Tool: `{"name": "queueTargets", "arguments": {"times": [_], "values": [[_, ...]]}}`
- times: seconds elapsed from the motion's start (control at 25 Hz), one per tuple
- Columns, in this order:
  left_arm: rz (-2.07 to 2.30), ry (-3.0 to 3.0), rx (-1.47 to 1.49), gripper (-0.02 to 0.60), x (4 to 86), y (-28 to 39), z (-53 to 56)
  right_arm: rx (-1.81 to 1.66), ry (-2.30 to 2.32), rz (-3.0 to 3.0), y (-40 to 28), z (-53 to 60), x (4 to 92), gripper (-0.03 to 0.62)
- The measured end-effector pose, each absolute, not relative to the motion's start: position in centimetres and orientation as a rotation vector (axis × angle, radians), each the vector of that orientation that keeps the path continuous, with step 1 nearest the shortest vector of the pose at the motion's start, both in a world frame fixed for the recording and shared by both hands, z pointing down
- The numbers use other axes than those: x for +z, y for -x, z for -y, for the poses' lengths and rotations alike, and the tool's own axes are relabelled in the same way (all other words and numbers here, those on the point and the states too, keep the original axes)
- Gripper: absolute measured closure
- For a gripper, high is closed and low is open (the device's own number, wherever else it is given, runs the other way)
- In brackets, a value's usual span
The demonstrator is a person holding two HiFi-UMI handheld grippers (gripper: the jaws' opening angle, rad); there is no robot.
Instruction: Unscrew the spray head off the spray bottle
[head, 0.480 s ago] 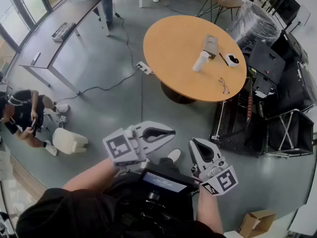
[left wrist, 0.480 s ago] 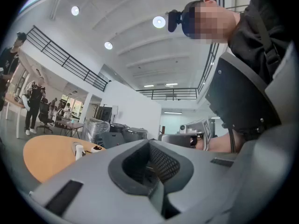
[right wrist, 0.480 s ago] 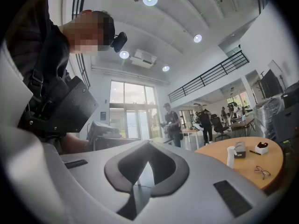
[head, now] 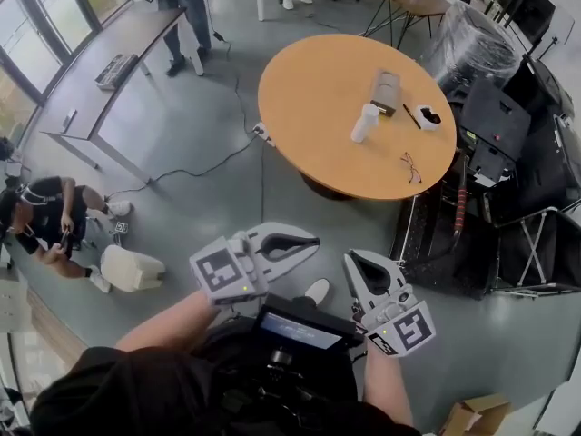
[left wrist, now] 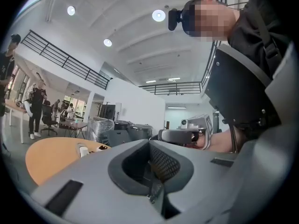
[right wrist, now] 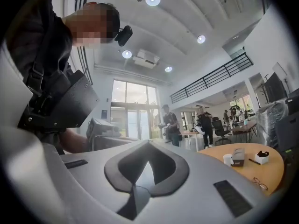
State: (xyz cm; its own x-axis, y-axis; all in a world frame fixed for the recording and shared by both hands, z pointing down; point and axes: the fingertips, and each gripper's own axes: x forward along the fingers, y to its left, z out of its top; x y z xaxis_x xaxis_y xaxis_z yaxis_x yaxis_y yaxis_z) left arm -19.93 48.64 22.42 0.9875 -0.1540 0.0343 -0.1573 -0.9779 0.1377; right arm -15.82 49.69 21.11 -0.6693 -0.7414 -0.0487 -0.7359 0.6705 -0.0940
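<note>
Grey concrete floor (head: 182, 162) spread beneath everything. Both pairs of fingers were clenched shut on nothing. The left gripper (head: 314, 242) and the right gripper (head: 354, 263) were held level and side by side, close before the person's chest. Well apart from them, the white spray bottle (head: 365, 123) stood on the round wooden desk (head: 309, 98), just beside a grey box (head: 386, 89). A pair of glasses (head: 410, 162) lay near the desk's edge.

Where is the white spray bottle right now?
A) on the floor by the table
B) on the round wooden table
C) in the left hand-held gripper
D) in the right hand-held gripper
B: the spray bottle sits on the round table beside a grey box; the left hand-held gripper and right hand-held gripper are shut and empty.
</note>
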Motion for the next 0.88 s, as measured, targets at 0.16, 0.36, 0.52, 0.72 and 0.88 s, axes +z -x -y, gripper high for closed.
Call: {"name": "queueTargets", "arguments": {"times": [0.16, 0.36, 0.52, 0.72, 0.88], "values": [[0.243, -2.98, 0.036, 0.577, 22.4, 16.8, -45.9, -0.094, 1.23, -2.817, 12.9, -46.8, 21.1, 0.594], [0.255, -2.987, 0.033, 0.577, 22.8, 12.1, -42.5, -0.131, 1.173, -2.854, 9.0, -43.4, 21.7, 0.592], [0.288, -2.981, 0.039, 0.577, 23.2, 8.8, -39.9, -0.134, 1.153, -2.869, 6.0, -40.8, 22.1, 0.592], [0.341, -2.986, 0.055, 0.575, 24.6, 5.1, -37.0, -0.146, 1.134, -2.89, 2.3, -37.7, 23.0, 0.592], [0.386, -2.983, 0.039, 0.575, 25.2, 3.1, -35.3, -0.169, 1.111, -2.896, 0.0, -35.7, 23.8, 0.591]]}}
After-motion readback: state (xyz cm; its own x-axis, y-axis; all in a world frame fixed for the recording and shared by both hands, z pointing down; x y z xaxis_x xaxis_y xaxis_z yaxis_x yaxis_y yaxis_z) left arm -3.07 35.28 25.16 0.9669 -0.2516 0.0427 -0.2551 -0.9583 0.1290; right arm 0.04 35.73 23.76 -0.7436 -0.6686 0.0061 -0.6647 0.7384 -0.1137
